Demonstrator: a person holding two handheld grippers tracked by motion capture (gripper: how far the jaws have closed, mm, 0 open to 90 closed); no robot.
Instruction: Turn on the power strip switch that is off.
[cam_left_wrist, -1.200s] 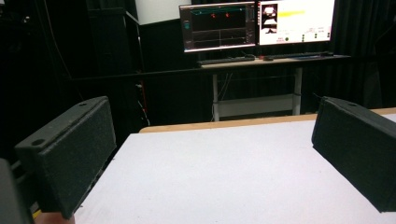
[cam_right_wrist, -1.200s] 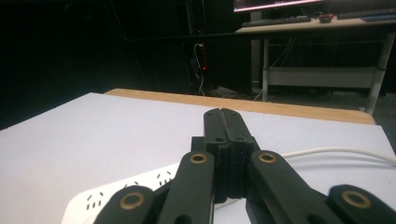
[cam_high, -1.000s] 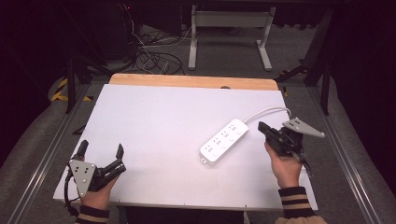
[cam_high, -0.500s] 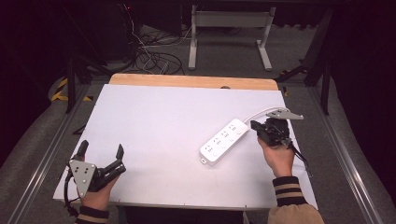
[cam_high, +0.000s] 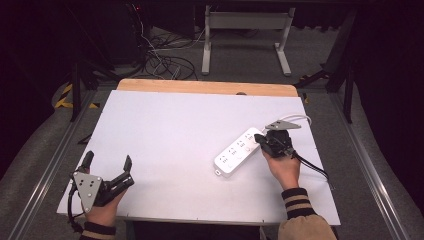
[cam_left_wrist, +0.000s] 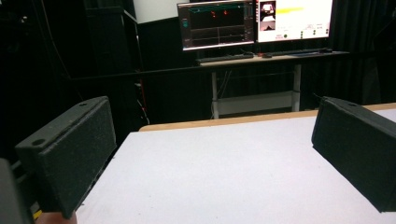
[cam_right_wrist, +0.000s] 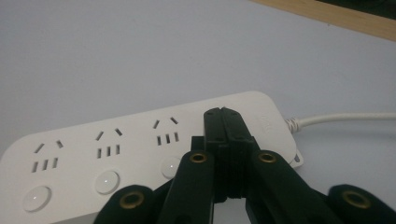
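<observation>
Pressing my right gripper (cam_right_wrist: 224, 140), jaws clenched together with nothing between them, down over the cord end of the power strip (cam_high: 239, 151), I judge the strip light and rigid, its smooth plastic likely to skate across the white table (cam_high: 175, 125). Taking it across the narrow width near the middle looks safest. It lies at the table's right, its cord (cam_right_wrist: 345, 117) trailing off. My left gripper (cam_high: 107, 172) rests spread wide at the near left corner. A second ago my right gripper hung just beside the strip's end; now it is over it.
</observation>
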